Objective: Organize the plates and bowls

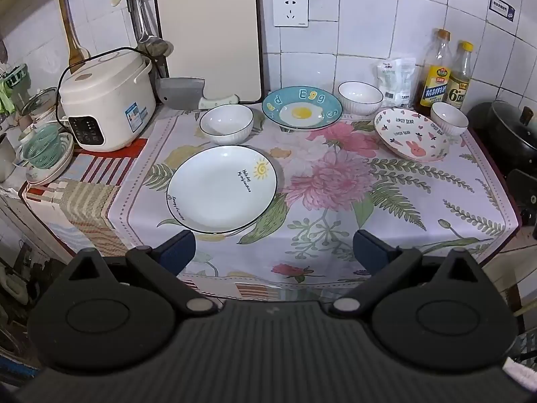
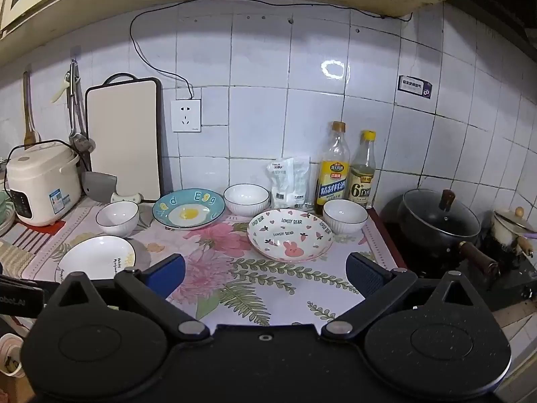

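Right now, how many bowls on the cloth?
3: left bowl beside the egg plate, middle bowl behind it by the wall, right bowl touching the rabbit plate.

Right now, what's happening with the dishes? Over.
Left gripper and right gripper open, empty. Three plates, three bowls spread apart, none stacked. Nothing blocking.

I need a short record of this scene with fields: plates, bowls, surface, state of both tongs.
plates: white sun plate; blue egg plate; pink rabbit plate
bowls: three white ones, left bowl, middle bowl, right bowl
stacking: none, all dishes lie apart
surface: floral cloth
left tongs: open, empty
right tongs: open, empty
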{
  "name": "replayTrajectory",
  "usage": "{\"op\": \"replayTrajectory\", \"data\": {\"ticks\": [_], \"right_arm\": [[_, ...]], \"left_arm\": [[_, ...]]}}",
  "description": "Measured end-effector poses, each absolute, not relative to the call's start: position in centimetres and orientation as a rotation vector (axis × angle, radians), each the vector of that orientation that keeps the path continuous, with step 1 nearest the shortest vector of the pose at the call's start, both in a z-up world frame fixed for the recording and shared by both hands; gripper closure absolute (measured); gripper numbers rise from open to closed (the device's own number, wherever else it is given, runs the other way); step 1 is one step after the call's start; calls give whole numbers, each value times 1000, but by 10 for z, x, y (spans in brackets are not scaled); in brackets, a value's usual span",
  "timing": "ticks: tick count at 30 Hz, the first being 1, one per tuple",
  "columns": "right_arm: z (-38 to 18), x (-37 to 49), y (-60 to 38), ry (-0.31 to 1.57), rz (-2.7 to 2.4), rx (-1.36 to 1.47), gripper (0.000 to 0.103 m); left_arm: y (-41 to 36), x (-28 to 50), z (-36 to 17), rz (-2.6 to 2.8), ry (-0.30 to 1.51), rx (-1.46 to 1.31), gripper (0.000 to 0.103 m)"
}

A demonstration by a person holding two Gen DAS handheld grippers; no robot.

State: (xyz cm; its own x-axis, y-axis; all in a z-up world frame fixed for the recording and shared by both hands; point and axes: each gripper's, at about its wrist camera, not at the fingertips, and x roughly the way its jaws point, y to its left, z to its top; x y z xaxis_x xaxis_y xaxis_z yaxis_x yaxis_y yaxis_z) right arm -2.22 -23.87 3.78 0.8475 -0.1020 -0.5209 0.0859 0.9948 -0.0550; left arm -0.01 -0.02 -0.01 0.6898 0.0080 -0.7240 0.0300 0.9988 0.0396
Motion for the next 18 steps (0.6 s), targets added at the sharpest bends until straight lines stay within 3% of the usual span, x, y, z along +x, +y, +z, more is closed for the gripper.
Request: {"op": "replayTrajectory", "data": {"ticks": [18], "right_arm": [[26,-25,-243,517,-118,-48,0]], "left_arm": [[3,0,-15,14,756,95,2]]}}
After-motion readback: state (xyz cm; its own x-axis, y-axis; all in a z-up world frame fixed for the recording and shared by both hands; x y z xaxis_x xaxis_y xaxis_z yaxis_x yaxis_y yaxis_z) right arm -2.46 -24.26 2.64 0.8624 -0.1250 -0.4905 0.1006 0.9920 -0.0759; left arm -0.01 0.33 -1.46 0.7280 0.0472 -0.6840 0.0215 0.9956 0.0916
